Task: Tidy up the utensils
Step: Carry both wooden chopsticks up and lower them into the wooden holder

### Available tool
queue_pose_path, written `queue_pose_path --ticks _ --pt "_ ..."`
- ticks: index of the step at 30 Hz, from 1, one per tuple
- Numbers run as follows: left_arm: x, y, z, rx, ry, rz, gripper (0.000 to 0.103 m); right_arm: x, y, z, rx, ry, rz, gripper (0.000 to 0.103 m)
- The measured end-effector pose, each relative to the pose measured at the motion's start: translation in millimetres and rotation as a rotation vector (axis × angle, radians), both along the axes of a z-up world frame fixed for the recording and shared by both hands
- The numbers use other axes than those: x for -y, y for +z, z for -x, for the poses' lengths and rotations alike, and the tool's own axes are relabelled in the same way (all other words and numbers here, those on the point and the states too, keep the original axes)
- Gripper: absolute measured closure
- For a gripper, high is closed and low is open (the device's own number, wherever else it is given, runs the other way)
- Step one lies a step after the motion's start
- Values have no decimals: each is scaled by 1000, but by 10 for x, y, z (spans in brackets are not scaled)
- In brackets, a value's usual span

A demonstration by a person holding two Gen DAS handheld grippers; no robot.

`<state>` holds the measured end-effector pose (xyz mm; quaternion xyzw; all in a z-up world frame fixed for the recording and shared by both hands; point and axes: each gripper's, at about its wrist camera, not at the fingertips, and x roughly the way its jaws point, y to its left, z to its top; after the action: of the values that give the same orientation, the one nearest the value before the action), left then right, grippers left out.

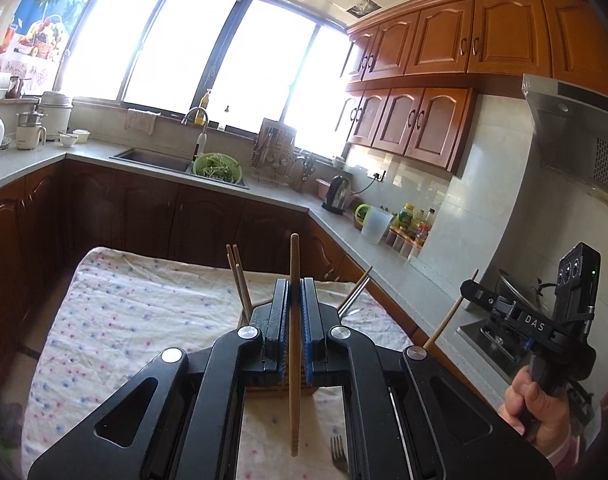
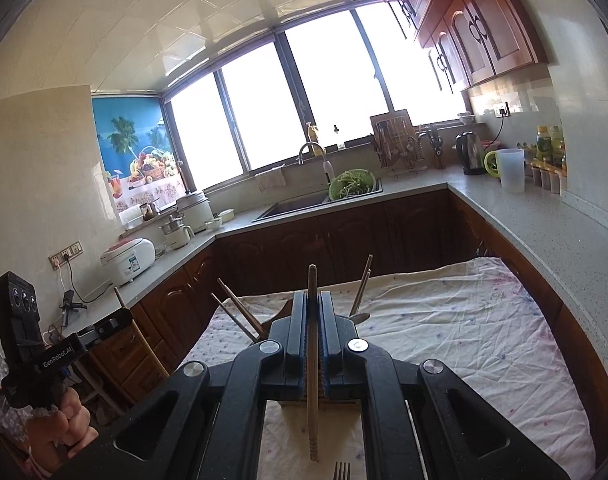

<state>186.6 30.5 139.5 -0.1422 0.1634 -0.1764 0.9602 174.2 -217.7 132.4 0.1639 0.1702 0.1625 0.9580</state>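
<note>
The left gripper [image 1: 295, 300] has its jaws clenched on an upright wooden chopstick [image 1: 294, 344]; the right gripper [image 2: 312, 312] likewise grips another chopstick [image 2: 312, 360]. Just beyond each pair of jaws more chopsticks [image 1: 239, 280] lean up from a holder mostly hidden behind them. Below lie a fork [image 2: 341, 470] and the cloth-covered bench [image 2: 464, 340].

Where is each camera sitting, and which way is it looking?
Left wrist: on the left hand-held gripper, shut on a chopstick, facing the sink; the right hand shows.
Right wrist: on the right hand-held gripper, shut on its own chopstick, facing the same sink; the left hand shows.
Shared: cloth-covered table, fork, windows.
</note>
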Motion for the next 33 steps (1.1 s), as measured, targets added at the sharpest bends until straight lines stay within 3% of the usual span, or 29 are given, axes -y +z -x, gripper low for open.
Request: queue_pose_path --ticks 8,14,25,33 --pt "-50 281 -335 92 62 12 98 7 294 -335 78 -25 -11 98" --pt "-62 283 -614 122 95 24 98 4 354 -627 97 -30 -21 98" --pt "-62 -182 -926 86 154 66 98 -32 -3 -924 61 -43 -29 98" --pt "5 -531 -958 28 142 58 98 -122 -335 -989 -8 -30 -38 98"
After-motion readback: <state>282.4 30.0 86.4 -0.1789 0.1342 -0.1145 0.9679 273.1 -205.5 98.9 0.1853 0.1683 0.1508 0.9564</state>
